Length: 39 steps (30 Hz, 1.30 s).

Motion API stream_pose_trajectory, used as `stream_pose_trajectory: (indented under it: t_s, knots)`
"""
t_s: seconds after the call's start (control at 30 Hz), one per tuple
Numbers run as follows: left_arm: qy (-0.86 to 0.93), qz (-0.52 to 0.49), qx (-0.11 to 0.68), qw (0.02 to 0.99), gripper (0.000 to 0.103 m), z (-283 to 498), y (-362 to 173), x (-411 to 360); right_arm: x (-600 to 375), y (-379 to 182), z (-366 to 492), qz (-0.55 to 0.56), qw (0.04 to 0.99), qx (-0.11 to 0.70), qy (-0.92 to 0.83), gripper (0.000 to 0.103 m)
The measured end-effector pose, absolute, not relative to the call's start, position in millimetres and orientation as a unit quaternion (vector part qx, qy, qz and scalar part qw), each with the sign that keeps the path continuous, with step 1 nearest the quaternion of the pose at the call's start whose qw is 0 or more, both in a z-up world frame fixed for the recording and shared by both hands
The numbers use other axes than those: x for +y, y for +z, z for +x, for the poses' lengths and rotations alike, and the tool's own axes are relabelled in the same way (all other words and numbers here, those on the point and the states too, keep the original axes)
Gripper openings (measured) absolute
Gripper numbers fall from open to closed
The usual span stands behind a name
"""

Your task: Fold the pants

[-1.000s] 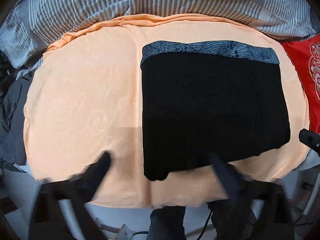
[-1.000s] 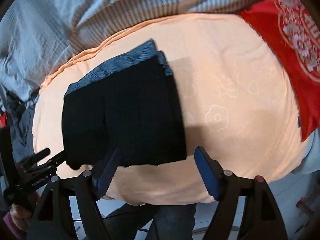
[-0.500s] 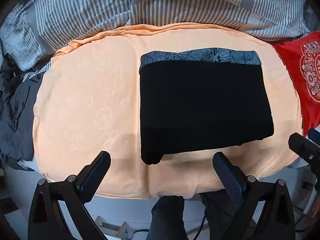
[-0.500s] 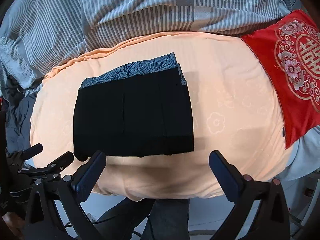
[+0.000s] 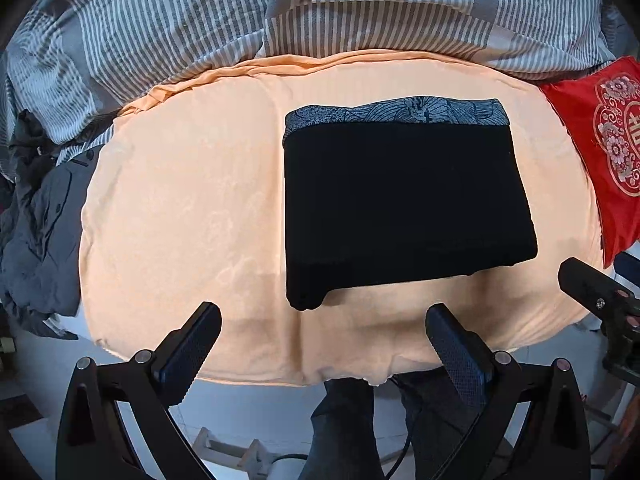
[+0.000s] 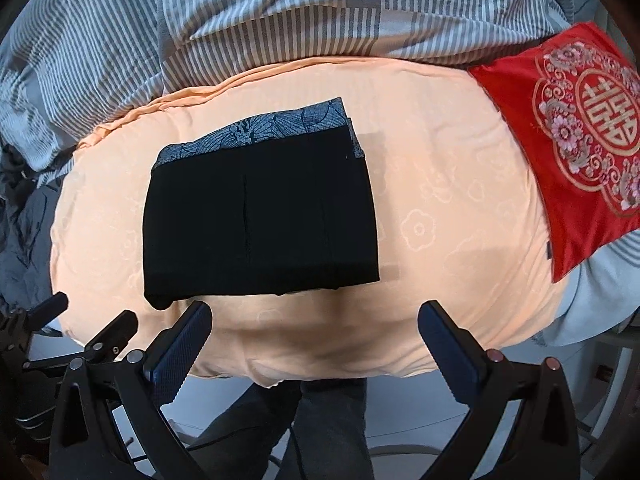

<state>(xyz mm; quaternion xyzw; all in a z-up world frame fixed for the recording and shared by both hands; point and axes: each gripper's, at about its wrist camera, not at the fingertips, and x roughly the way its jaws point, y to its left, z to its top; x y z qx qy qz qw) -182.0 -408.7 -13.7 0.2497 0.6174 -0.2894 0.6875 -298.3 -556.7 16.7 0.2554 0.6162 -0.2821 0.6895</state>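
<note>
light: bright, even | focus: sharp | edges: fisheye-warped, dark corners

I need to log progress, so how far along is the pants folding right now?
Looks essentially done: the black pants lie folded in a neat rectangle on the peach sheet. Nothing in hand: left tongs and right tongs are open and empty. Little left, perhaps tidying one bulging corner.

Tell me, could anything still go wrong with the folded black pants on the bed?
Maybe. One corner of the folded black pants sticks out past the neat edge, so the fold might loosen if bumped. They also lie near the front edge of the peach bed sheet, so a nudge could slide them off. Both the left gripper and right gripper are open and empty.
</note>
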Motion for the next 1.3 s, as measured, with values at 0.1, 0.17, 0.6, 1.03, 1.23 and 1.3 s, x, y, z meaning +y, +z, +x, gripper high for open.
stream_pose_trajectory:
  t_s: [0.1,0.17,0.6,1.03,1.23,1.3]
  knots:
    - [-0.288,0.251,0.618,0.687,0.103,-181.6,-12.4,-408.1,-555.5,17.8,-296.5,0.253,0.689,0.618,-0.282,0.103]
    - [-0.289,0.254,0.617,0.687,0.103,-182.2,-11.6,-408.3,-554.2,18.3,-295.6,0.25,0.688,0.62,-0.282,0.103]
    - [-0.293,0.252,0.615,0.687,0.103,-183.8,-10.0,-409.7,-552.3,21.2,-294.4,0.243,0.689,0.621,-0.285,0.103]
    - [-0.296,0.252,0.61,0.691,0.103,-185.3,-6.2,-409.1,-550.5,27.1,-293.0,0.235,0.692,0.619,-0.287,0.103]
    - [-0.295,0.25,0.611,0.691,0.103,-185.4,-6.7,-409.2,-551.5,29.5,-294.5,0.234,0.693,0.616,-0.292,0.103]
    - [-0.298,0.248,0.609,0.693,0.103,-185.5,-5.0,-409.0,-551.0,30.8,-295.1,0.235,0.694,0.614,-0.295,0.103]
